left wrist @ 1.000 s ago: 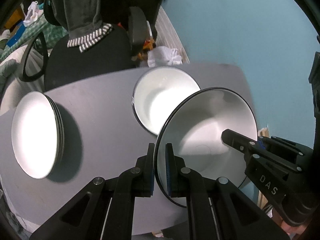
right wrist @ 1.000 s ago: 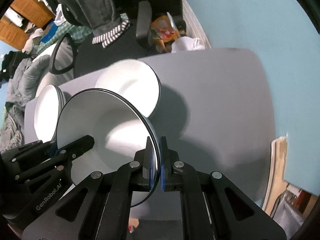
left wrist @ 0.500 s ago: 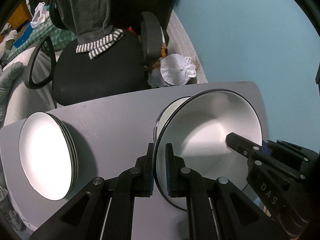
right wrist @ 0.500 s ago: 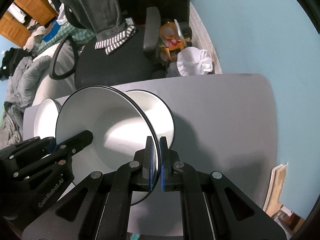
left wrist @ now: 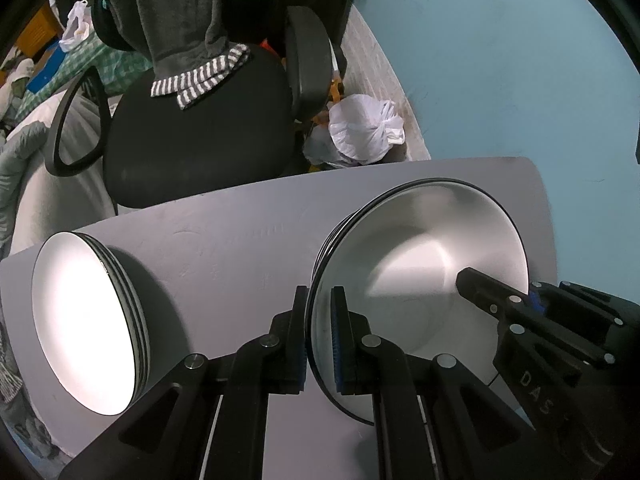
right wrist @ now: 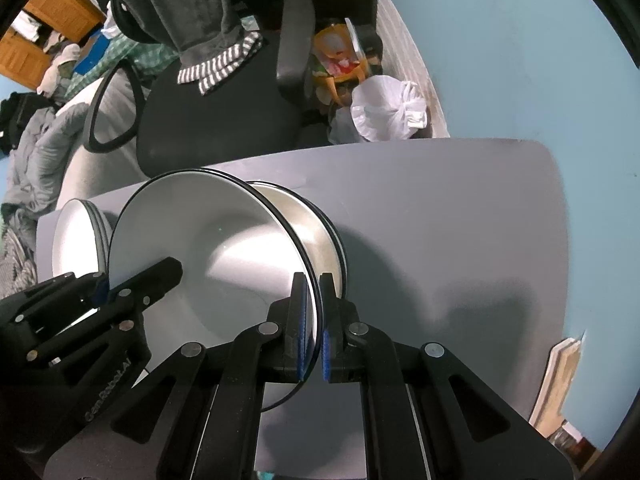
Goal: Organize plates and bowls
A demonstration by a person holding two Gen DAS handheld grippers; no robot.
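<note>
The left hand-held gripper (left wrist: 320, 334) is nearly closed, its blue-padded fingers clamped on the near-left rim of a white bowl (left wrist: 420, 276) with a thin black edge. The right hand-held gripper (right wrist: 314, 330) grips the opposite rim of the same bowl (right wrist: 208, 256) in the same way, one pad inside and one outside. Each hand-held gripper shows in the other's view, reaching in over the bowl's rim.

The held bowl sits directly over a second bowl (right wrist: 320, 232) of the same kind that stands on the grey bench (left wrist: 240, 236); in the left wrist view their rims lie close together, nearly nested, though whether they touch cannot be told. To the left on the bench, apart from the bowls, lies a stack of plates (left wrist: 88, 340), white with dark rims.

Beyond the bench's far edge stands a black office chair (left wrist: 200, 140) with a grey garment with striped cuffs (left wrist: 192, 40) draped over its back. A knotted white plastic bag (left wrist: 366, 128) lies on the floor by the blue wall (left wrist: 500, 60), near the bench's far right corner. The bench top is matte and smooth with rounded corners; the bowls are glossy, deep and round.
</note>
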